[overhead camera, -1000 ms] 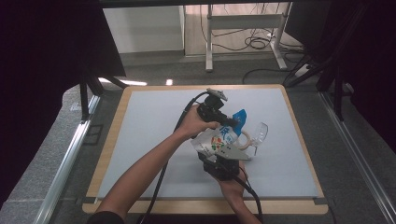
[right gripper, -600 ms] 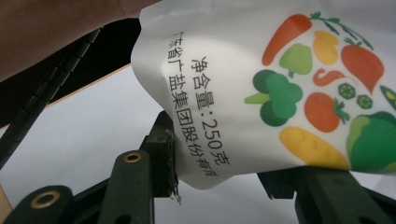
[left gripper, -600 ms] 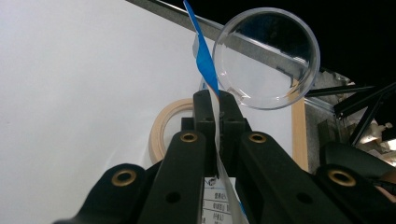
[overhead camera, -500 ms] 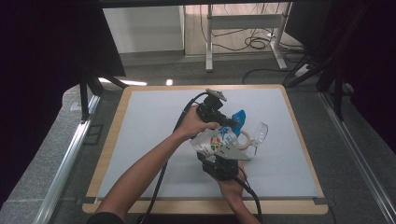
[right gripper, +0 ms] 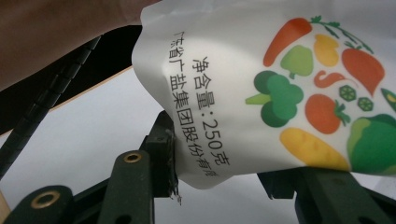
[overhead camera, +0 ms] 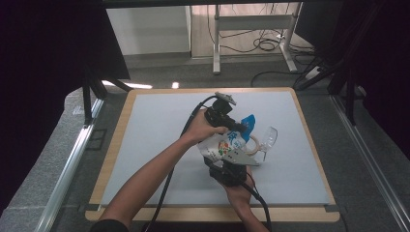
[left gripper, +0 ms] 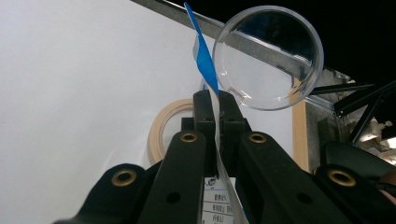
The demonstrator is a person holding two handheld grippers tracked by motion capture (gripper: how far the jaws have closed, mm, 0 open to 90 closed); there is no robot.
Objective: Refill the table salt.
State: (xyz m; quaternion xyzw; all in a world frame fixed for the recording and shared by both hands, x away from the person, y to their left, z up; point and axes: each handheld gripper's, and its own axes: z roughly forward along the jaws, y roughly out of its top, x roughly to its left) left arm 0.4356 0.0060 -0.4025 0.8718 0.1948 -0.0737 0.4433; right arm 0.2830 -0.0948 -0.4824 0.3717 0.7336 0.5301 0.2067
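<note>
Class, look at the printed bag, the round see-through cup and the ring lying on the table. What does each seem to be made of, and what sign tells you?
Bag: probably thin plastic film, smooth with a soft sheen; it creases and carries glossy print.
Cup: clear hard plastic or perhaps glass; the table edge shows through it, with bright rim highlights.
Ring: looks like a tape roll, matte beige, likely paper or cardboard.

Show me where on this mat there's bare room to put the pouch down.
The mat is bare across its left half, between the wooden border and the forearm, and along the far edge. The strip right of the clear cup is free too. It is crowded mid-right, where the left gripper, right gripper, pouch and tape ring cluster.
</note>
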